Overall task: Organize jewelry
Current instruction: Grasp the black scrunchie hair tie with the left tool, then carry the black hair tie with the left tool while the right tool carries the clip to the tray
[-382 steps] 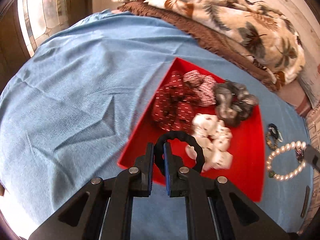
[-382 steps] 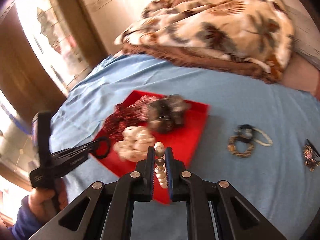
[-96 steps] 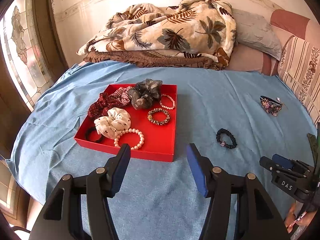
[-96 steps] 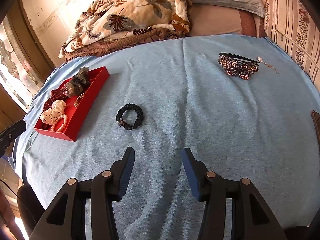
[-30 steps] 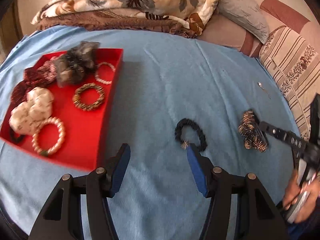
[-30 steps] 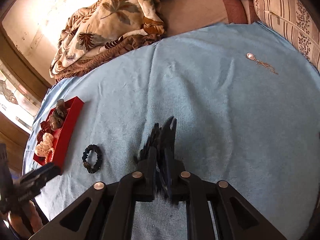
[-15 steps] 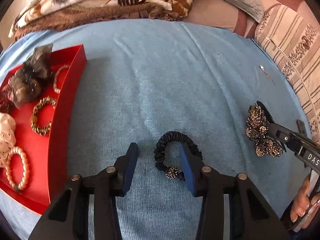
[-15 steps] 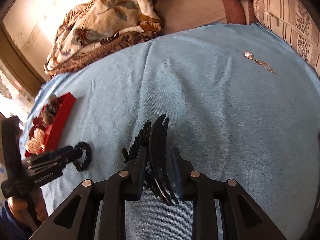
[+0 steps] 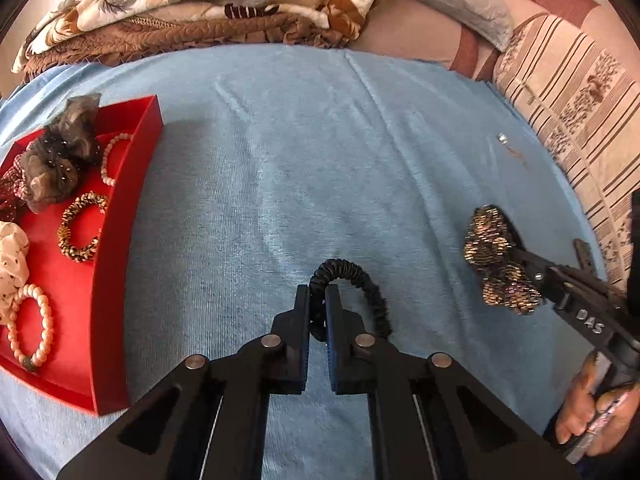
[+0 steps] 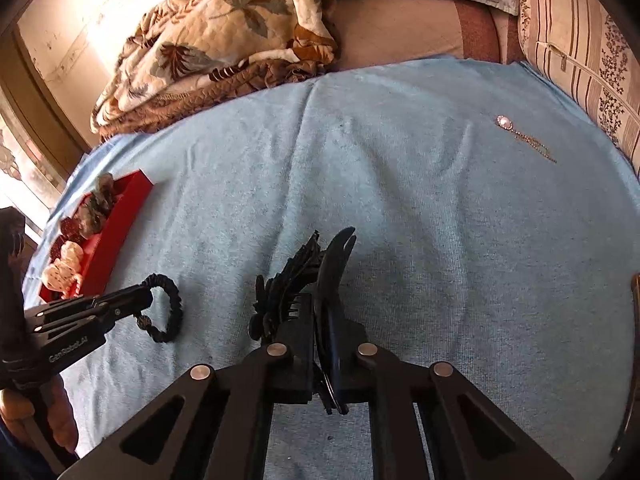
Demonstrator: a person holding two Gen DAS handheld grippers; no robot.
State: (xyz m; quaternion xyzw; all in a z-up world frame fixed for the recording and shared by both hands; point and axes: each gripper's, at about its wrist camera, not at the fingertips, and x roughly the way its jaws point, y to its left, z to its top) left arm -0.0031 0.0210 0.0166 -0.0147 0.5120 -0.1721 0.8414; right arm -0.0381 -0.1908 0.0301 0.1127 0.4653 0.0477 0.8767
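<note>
Tray (image 9: 120, 240) lies well to the left of the left claw (image 9: 317, 300), which is pinched on the black hair tie (image 9: 360, 280) resting on the bed; the right claw (image 10: 320, 304), farther off, grips the beaded clip (image 9: 496, 260).

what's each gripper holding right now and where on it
Left gripper pinches the black scrunchie at its band's left side; right gripper clamps the beaded butterfly clip by its black clasp.

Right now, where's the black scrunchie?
Left wrist view, centre: black scrunchie pinched in the left gripper on the blue sheet, between red tray and right gripper's hair clip.
</note>
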